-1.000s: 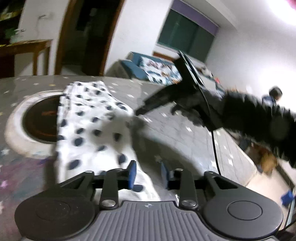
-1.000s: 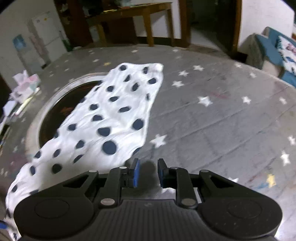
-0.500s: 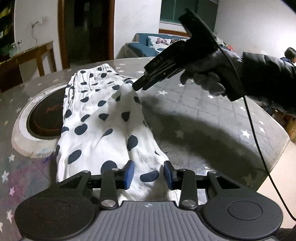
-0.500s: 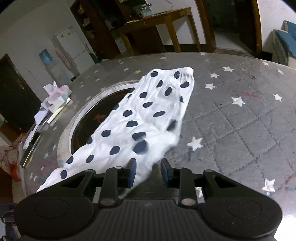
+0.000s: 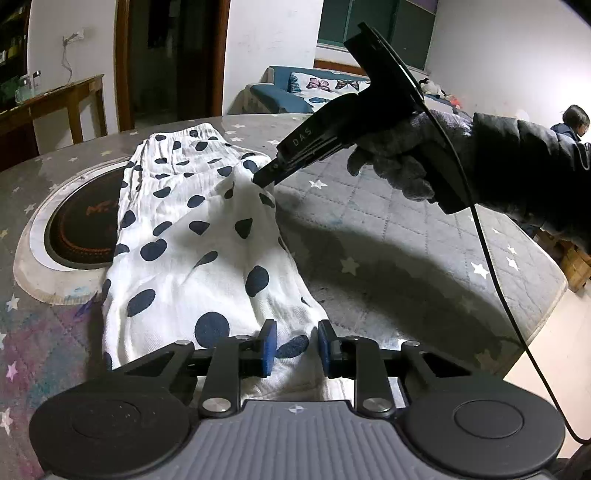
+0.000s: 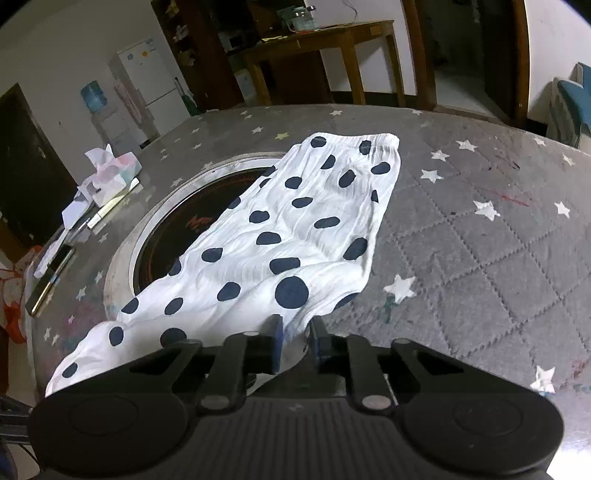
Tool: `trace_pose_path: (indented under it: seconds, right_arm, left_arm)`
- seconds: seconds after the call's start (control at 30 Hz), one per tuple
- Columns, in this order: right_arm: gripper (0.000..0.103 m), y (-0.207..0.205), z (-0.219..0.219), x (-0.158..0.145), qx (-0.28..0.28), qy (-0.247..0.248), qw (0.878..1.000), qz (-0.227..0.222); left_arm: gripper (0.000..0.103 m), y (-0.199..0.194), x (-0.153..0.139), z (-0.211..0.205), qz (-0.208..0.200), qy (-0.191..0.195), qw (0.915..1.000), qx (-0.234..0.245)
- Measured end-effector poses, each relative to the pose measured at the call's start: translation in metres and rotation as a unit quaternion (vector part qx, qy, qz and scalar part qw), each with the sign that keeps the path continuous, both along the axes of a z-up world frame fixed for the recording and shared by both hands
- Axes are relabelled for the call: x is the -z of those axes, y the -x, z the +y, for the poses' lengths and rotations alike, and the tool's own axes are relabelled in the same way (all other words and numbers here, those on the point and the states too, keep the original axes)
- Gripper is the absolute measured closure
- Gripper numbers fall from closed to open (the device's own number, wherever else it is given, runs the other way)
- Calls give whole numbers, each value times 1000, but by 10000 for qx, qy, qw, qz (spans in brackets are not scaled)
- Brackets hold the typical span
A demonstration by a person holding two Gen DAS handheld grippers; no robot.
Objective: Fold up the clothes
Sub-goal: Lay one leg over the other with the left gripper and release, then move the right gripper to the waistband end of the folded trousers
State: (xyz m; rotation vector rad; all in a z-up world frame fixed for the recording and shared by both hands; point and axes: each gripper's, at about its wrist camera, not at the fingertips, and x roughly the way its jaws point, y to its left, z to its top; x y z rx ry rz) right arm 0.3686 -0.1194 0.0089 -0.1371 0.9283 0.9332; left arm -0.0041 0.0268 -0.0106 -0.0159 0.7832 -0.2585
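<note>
From my feed I see white walls, a dark doorway (image 5: 173, 55) and a dark-curtained window (image 5: 373, 26). A blue sofa (image 5: 295, 88) with a butterfly-print cover stands under the window. A wooden side table (image 6: 325, 48) stands by the wall, with a white fridge (image 6: 155, 81) and a water dispenser (image 6: 98, 107) further along. A seated person (image 5: 572, 123) is at the room's far side.

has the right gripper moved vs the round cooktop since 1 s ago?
Yes. In the left wrist view the right gripper now pinches the polka-dot garment, lifted, slightly nearer the cooktop.
</note>
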Motion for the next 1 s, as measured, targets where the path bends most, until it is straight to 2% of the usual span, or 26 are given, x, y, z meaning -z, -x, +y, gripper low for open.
trace_pose_path:
  seconds: [0.1,0.33,0.73,1.0]
  right_arm:
    - [99,2,-2,-2,-1,70,9999,-80]
    - [100,7,-9,-6,20,306,9993,-224]
    - [101,27,-32,-14,-134,741,9962,-442]
    - [101,54,-62,-15,-192,1115,9928,-397]
  left_arm:
    - [80,0,0,0,7,4,10000,36]
    - [89,2,1,0,26,60,9999,154]
    - [90,13,-1,-6,179,315,9978,547]
    - [90,30,-3,-19,445,640,9914,1051]
